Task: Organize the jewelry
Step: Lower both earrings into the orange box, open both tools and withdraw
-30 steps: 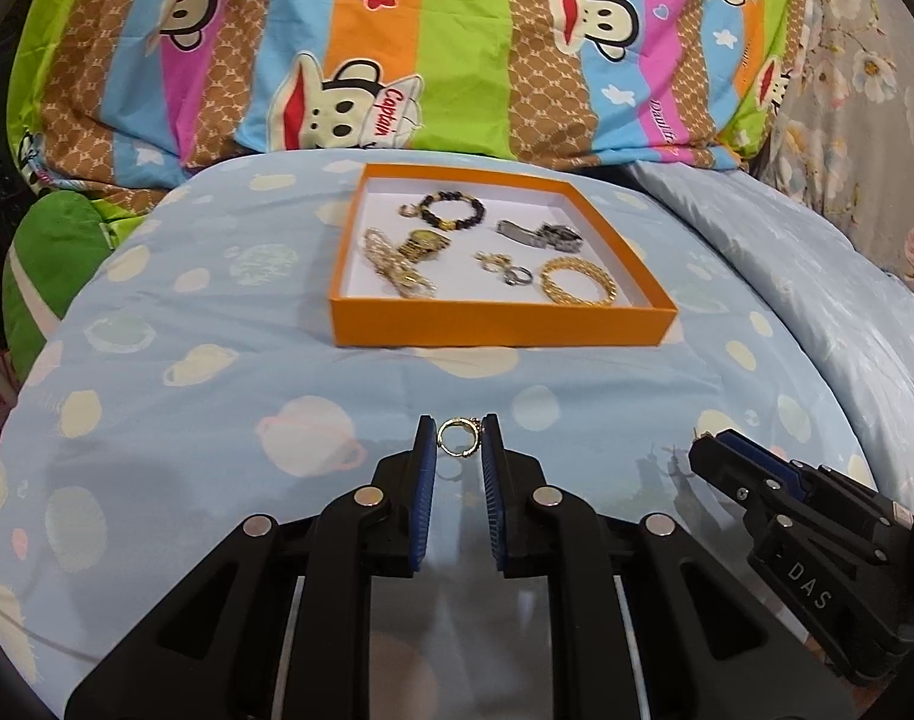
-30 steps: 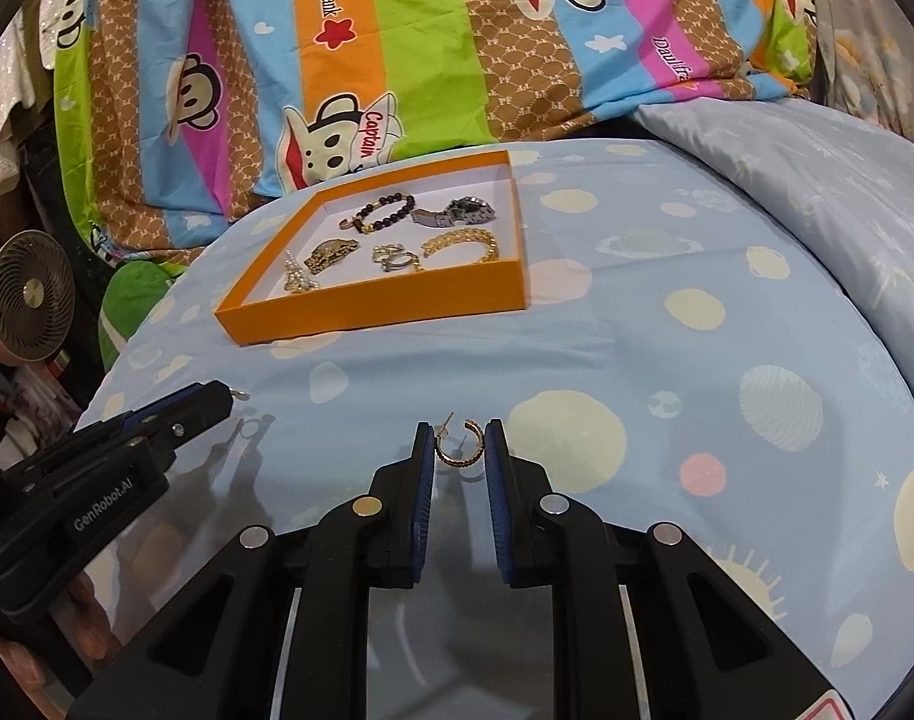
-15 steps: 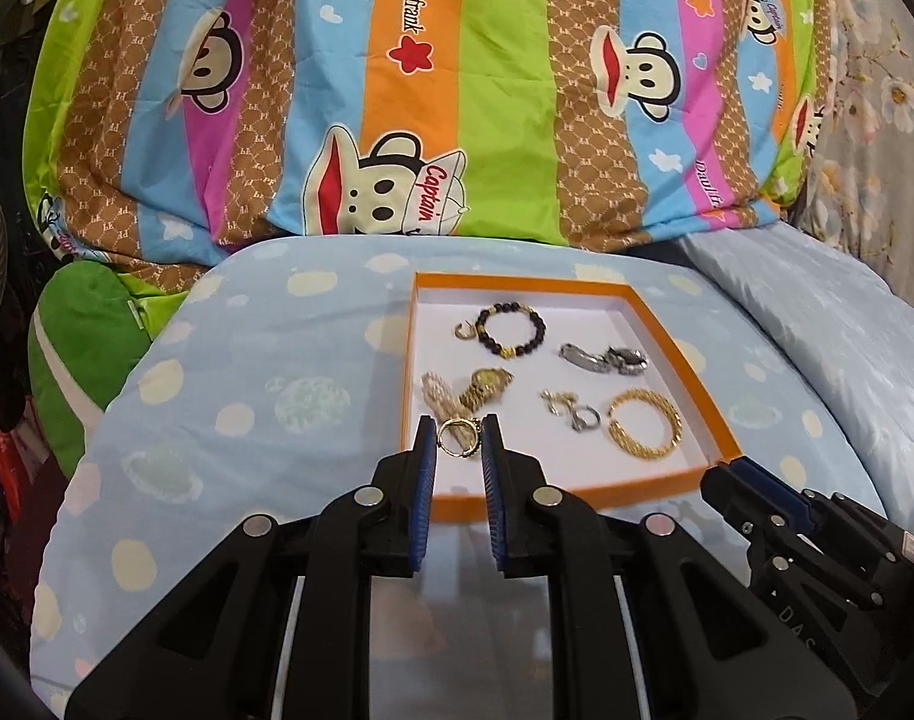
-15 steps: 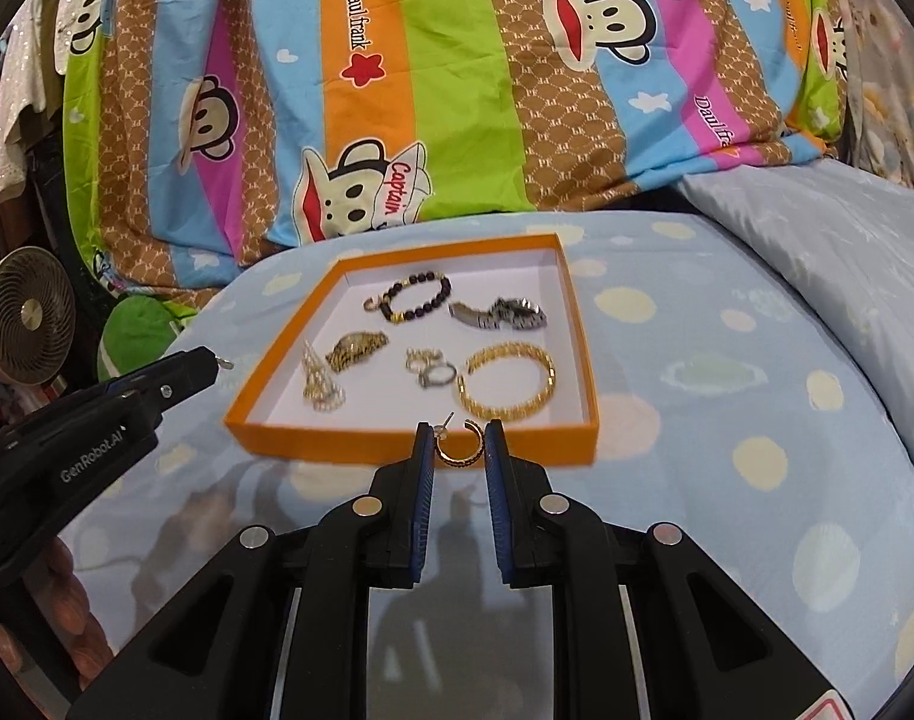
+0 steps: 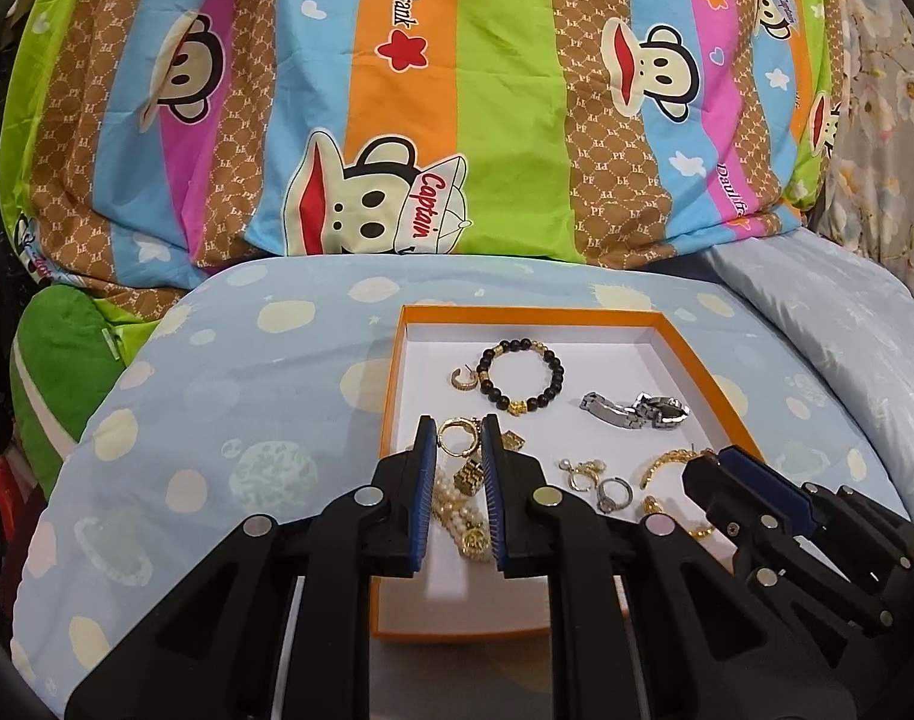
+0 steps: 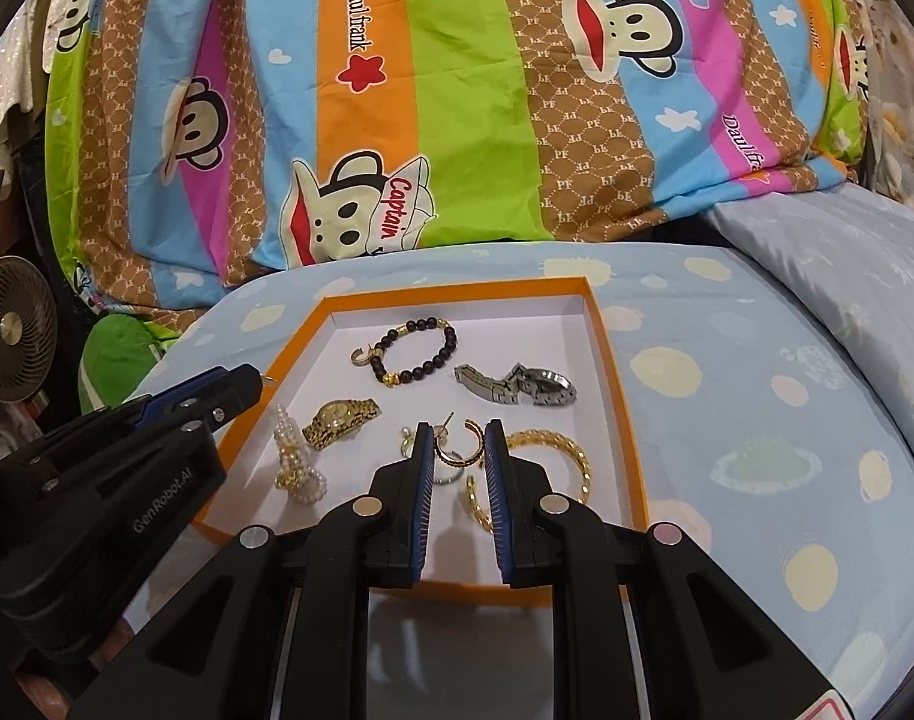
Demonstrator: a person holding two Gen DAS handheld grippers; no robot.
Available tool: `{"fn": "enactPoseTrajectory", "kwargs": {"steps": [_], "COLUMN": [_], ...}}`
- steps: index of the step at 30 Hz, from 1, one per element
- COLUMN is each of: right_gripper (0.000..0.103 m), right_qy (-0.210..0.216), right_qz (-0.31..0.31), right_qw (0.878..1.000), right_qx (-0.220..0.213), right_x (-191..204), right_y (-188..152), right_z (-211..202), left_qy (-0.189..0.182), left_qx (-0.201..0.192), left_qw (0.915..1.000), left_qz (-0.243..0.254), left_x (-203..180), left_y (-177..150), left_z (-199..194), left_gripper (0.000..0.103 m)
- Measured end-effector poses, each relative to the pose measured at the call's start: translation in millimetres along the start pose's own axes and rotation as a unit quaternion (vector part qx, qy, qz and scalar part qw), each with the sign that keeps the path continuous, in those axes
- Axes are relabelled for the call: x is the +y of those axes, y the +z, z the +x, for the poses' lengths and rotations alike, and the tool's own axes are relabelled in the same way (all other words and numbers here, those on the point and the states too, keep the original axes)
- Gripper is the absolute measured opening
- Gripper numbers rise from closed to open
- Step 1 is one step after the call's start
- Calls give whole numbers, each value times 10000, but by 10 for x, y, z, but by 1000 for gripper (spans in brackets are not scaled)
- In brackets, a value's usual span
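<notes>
Pinching one gold hoop earring [image 5: 457, 437] each [image 6: 462, 443], both fingers nearly closed; only right view shows fan [image 6: 14, 329].
</notes>
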State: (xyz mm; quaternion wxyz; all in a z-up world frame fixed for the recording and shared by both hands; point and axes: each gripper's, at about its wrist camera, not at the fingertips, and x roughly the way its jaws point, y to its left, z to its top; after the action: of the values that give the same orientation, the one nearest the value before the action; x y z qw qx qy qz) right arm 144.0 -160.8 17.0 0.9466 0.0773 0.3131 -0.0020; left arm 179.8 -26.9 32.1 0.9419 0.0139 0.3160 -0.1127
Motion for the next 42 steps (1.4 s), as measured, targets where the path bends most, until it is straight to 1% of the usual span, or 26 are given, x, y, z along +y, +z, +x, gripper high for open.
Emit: {"fn": "enactPoseTrajectory", "kwargs": {"steps": [8, 15, 26, 42], "right_gripper": [17, 17, 17, 17], "right_qy": [26, 87, 113, 107], "right_qz": [-28, 11, 57, 50], "right_qw": [10000, 10000, 9997, 9996], "right_qx": [-30, 40, 216, 260], "right_x": [2, -11, -27, -24], "right_y": [73, 80, 82, 79], "right_z": [114, 158, 235, 256], "left_qy": [14, 41, 44, 40], "left_qx": [23, 90, 159, 206], "left_qw": [10000, 9999, 9998, 9997], "left_qz": [12, 60, 57, 79], "left_x": [11, 8, 3, -4], "left_y": [12, -17, -21, -23], "left_z": [138, 206, 241, 257], "left_gripper": [14, 14, 15, 15]}}
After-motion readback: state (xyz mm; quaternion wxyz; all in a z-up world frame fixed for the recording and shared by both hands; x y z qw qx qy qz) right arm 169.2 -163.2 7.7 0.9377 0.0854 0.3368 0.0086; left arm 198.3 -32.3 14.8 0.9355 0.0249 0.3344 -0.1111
